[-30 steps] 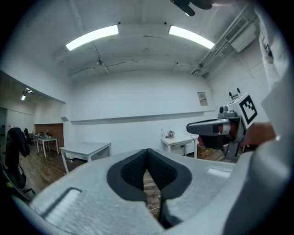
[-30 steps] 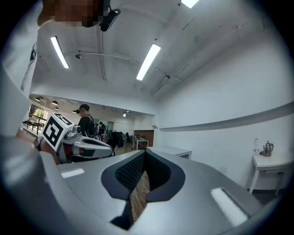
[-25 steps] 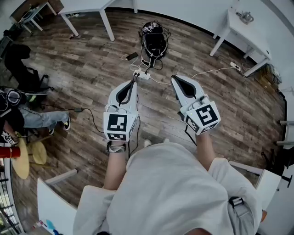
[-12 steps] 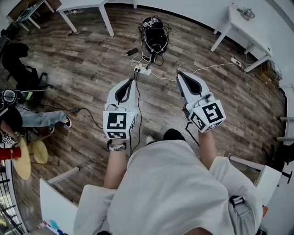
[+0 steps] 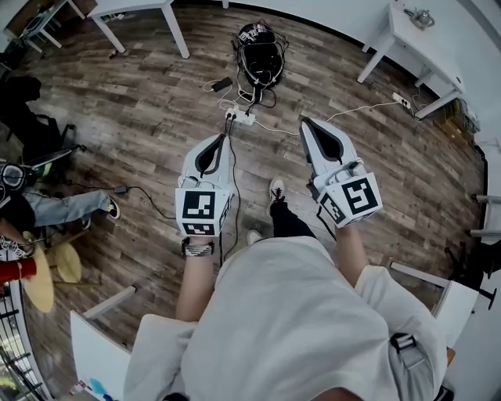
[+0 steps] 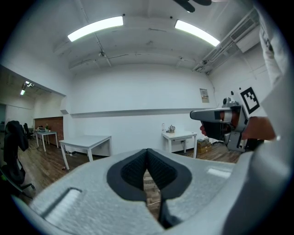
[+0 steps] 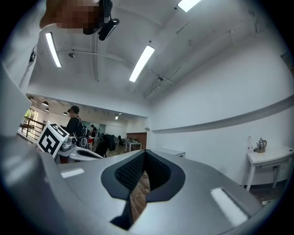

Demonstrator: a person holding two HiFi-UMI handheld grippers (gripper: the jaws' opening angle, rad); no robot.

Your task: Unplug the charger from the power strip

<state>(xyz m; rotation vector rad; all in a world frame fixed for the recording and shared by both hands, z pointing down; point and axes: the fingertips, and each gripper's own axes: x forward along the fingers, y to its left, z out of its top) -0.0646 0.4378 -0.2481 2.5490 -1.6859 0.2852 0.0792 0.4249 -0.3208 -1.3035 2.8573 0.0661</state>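
A white power strip [image 5: 241, 118] lies on the wooden floor ahead of me, with a dark plug and several cables running from it. A black charger brick [image 5: 221, 84] rests just beyond it. Both grippers are held out level above the floor, short of the strip and apart from it. My left gripper [image 5: 225, 139] [image 6: 147, 151] is shut with nothing in it. My right gripper [image 5: 307, 124] [image 7: 144, 152] is also shut and empty. The strip shows in neither gripper view.
A black bag [image 5: 260, 55] with tangled cords sits beyond the strip. White tables [image 5: 137, 9] [image 5: 419, 43] stand at the far left and far right. A seated person's legs [image 5: 66, 207] and a floor cable [image 5: 141, 200] are at left. My own shoe [image 5: 276, 189] is stepped forward.
My foot has stepped forward between the grippers. The view has shifted, so the strip now sits a little higher in the picture. Both grippers stay shut.
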